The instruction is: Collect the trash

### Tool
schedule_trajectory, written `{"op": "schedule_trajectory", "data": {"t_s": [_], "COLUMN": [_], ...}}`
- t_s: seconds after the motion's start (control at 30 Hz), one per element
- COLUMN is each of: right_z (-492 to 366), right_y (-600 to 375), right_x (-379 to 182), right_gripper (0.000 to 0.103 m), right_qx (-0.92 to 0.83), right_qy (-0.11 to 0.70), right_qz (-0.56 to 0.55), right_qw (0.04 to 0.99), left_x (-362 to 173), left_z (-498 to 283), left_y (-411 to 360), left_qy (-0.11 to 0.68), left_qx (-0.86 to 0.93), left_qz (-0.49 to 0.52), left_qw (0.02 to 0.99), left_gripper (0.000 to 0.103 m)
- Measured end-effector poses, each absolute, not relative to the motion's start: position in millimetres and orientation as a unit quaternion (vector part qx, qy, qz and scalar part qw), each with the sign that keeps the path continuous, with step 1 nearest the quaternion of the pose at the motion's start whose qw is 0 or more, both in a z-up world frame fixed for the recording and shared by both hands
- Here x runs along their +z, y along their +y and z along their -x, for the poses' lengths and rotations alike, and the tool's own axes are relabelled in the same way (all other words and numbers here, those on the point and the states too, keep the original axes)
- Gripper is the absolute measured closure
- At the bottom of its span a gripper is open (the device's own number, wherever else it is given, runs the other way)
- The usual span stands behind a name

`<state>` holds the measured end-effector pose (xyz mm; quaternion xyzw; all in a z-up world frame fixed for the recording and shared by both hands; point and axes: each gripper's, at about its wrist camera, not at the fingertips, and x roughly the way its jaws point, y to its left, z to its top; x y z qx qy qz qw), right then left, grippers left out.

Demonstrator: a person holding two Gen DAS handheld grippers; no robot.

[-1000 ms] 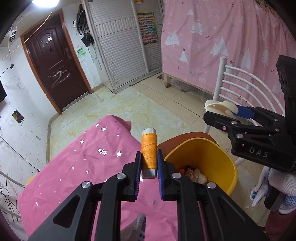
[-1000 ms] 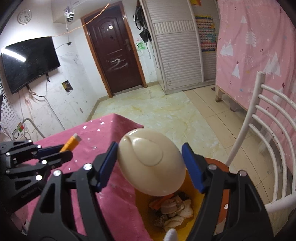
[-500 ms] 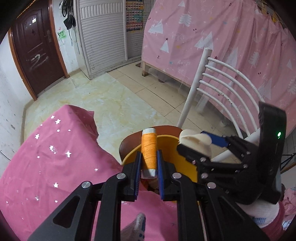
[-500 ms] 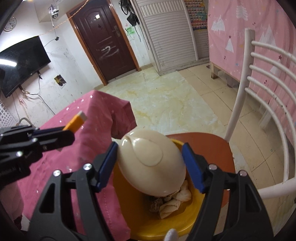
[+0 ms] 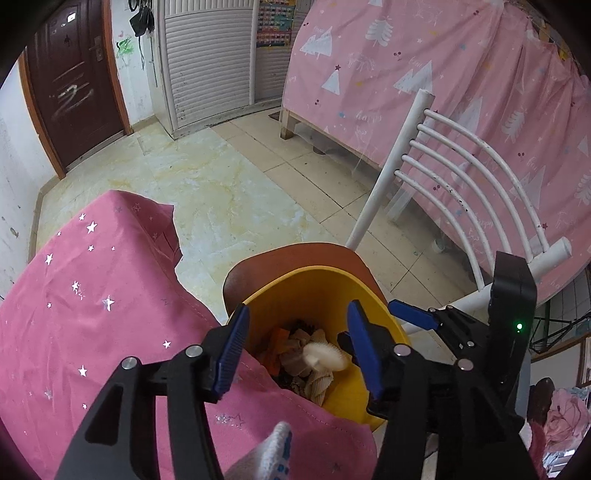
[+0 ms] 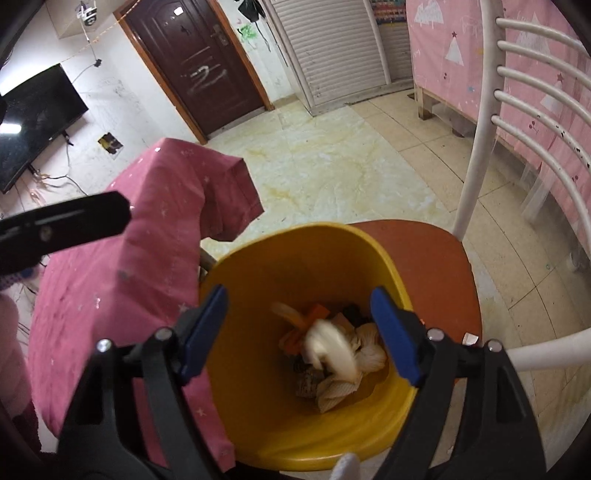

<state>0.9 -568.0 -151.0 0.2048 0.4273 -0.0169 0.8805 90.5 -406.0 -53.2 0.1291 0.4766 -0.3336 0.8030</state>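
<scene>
You see a yellow bin [image 6: 317,439] on a reddish-brown chair seat [image 6: 436,254] with a white barred back [image 6: 532,122]. Your table cloth [image 5: 92,314] is pink, scattered with silver stars. Each black gripper, left gripper [image 5: 295,343] and right gripper [image 6: 299,332], carries blue pads. The curtain [image 5: 461,74] is pink, printed with white trees; the door [image 6: 199,62] is dark brown.

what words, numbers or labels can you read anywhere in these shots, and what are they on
Nothing reads clearly in either view.
Pink curtain: faint cursive beside the tree prints, too blurred to read.
Wall chart: rows of tiny coloured print, too small.
Dark door: white scrawl, no clear characters.
Right gripper: green light, no visible lettering.
</scene>
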Motion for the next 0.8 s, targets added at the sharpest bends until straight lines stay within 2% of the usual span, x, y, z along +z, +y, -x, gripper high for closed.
{"op": "schedule_trajectory", "data": {"t_s": [0.13, 0.23, 0.4, 0.8], "right_z": [-3, -3, -7, -19], "right_y": [-564, -558, -540, -462], "right_x": [-144, -133, -107, -49], "right_gripper": [0.025, 0.013, 0.006, 0.006], "right_qx": [-0.016, -0.013, -0.012, 0.001], "right_qy": [0.425, 0.414, 0.393, 0.338], "right_qz": [-0.202, -0.199, -0.182, -0.124], "right_qw": [0.882, 0.888, 0.901, 0.933], "left_x": [-49, -42, -26, -2], "left_z": [-90, -90, -90, -92], "left_y": [-397, -384, -355, -244], "left_qy": [0.475, 0.467, 0.453, 0.410], "left_qx": [-0.337, -0.337, -0.337, -0.278], "left_qz": [-0.119, -0.104, -0.078, -0.031], "left_qw": [0.804, 0.811, 0.822, 0.868], "left_gripper": [0.056, 0.056, 0.056, 0.055]}}
